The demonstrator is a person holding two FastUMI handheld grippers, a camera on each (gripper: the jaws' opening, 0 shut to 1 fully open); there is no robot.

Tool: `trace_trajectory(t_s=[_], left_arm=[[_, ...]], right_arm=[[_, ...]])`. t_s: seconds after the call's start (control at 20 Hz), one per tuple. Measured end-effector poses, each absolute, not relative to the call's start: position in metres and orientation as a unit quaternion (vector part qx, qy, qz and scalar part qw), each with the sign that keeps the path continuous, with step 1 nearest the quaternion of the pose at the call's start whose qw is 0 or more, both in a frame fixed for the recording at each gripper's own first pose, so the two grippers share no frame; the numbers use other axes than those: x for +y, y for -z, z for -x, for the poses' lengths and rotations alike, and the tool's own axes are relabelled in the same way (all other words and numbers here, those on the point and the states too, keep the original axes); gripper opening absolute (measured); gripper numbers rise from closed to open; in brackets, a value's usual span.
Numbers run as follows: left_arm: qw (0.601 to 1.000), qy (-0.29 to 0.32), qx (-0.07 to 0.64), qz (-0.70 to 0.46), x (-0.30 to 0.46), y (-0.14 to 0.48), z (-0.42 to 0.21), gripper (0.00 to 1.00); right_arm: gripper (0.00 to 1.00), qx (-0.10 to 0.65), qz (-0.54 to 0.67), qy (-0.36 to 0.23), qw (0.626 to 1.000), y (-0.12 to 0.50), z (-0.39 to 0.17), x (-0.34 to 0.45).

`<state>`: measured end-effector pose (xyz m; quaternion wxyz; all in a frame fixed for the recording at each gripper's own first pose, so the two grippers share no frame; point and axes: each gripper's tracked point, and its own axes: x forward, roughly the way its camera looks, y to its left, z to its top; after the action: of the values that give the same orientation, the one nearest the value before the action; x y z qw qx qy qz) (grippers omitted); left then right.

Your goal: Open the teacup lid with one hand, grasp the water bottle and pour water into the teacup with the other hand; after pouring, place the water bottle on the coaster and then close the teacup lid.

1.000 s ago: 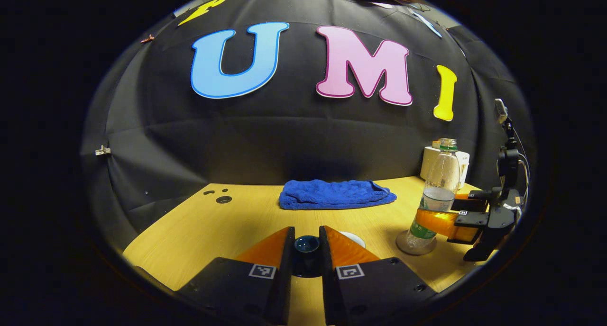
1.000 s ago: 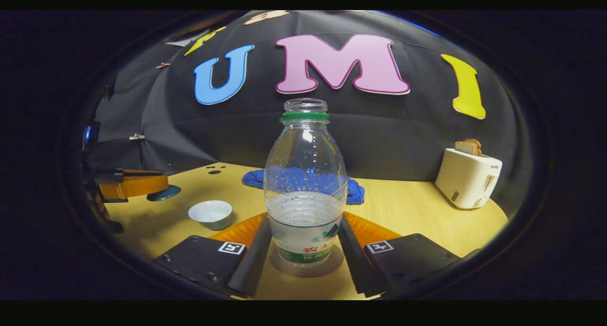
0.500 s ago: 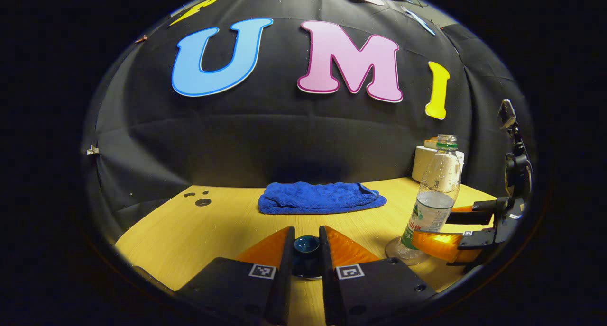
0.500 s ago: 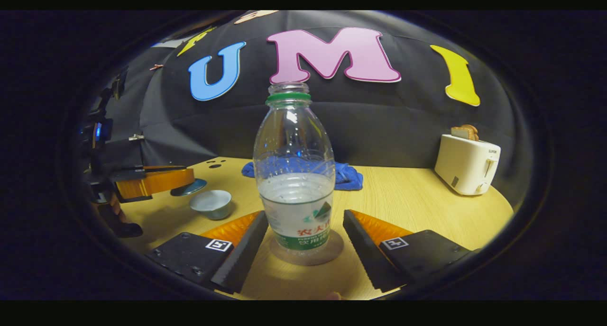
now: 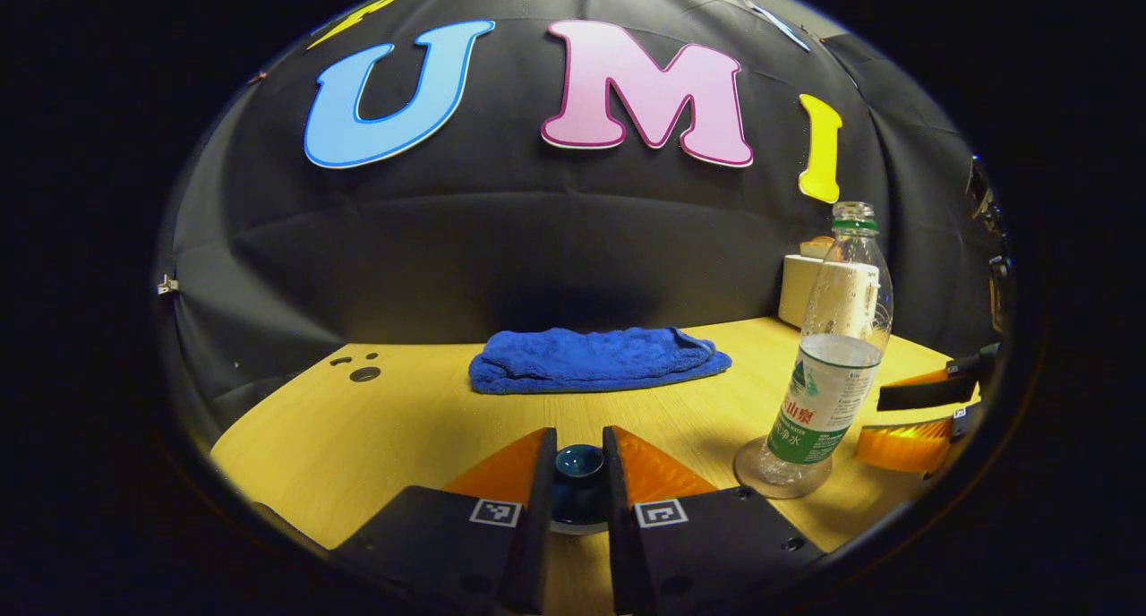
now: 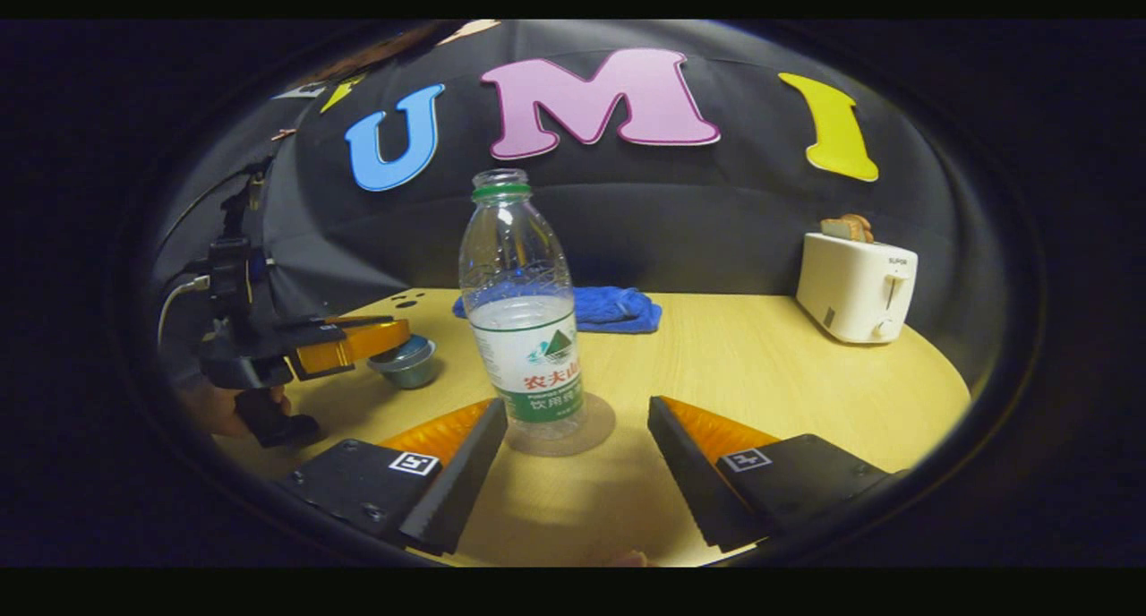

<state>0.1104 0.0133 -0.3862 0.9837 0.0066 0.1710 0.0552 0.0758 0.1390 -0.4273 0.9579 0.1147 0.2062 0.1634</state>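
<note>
Water bottle (image 6: 524,325) upright on its coaster (image 6: 598,426), uncapped and roughly half full.

Right gripper (image 6: 573,464) sits just short of the bottle with fingers spread wide, neither touching it. Left gripper (image 5: 577,491) has its fingers narrowed onto the dark teacup lid (image 5: 578,463), gripping its knob; in the right gripper view that gripper hovers over the teacup (image 6: 407,363), though whether lid and cup touch is hard to tell. Farther back on the wooden table (image 6: 761,383) lie a folded blue towel (image 5: 595,359) and a white toaster (image 6: 855,286).
</note>
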Motion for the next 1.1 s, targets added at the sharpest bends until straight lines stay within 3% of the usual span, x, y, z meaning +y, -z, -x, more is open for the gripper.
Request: trace_trajectory(t_s=[0.3,0.35,0.4,0.45,0.5,0.7,0.95,1.0,1.1], left_arm=[[0.982,-0.064,0.176,-0.022,0.015,0.394,-0.111,0.33],[0.982,-0.064,0.176,-0.024,0.015,0.395,-0.111,0.29],[0.982,-0.066,0.175,-0.024,0.016,0.394,-0.111,0.38],[0.982,-0.062,0.176,-0.022,0.014,0.394,-0.112,0.36],[0.982,-0.061,0.177,-0.022,0.014,0.395,-0.112,0.43],[0.983,-0.053,0.175,0.001,0.007,0.39,-0.106,0.99],[0.986,-0.063,0.148,0.032,0.006,0.353,-0.09,0.96],[0.987,-0.063,0.145,0.022,0.007,0.343,-0.088,0.96],[0.988,-0.059,0.141,0.004,0.007,0.317,-0.083,0.97]], right_arm=[[0.98,0.205,-0.118,-0.157,0.959,0.427,-0.078,0.138],[0.98,0.206,-0.114,-0.157,0.959,0.427,-0.078,0.138],[0.98,0.205,-0.113,-0.158,0.959,0.427,-0.077,0.139],[0.98,0.204,-0.114,-0.158,0.959,0.426,-0.077,0.139],[0.98,0.203,-0.113,-0.158,0.96,0.424,-0.077,0.139],[0.98,0.191,-0.107,-0.148,0.965,0.411,-0.082,0.135],[0.98,0.163,-0.105,-0.118,0.974,0.376,-0.089,0.129],[0.93,0.161,-0.104,-0.116,0.974,0.367,-0.09,0.131],[0.98,0.16,-0.105,-0.108,0.976,0.344,-0.091,0.128]])
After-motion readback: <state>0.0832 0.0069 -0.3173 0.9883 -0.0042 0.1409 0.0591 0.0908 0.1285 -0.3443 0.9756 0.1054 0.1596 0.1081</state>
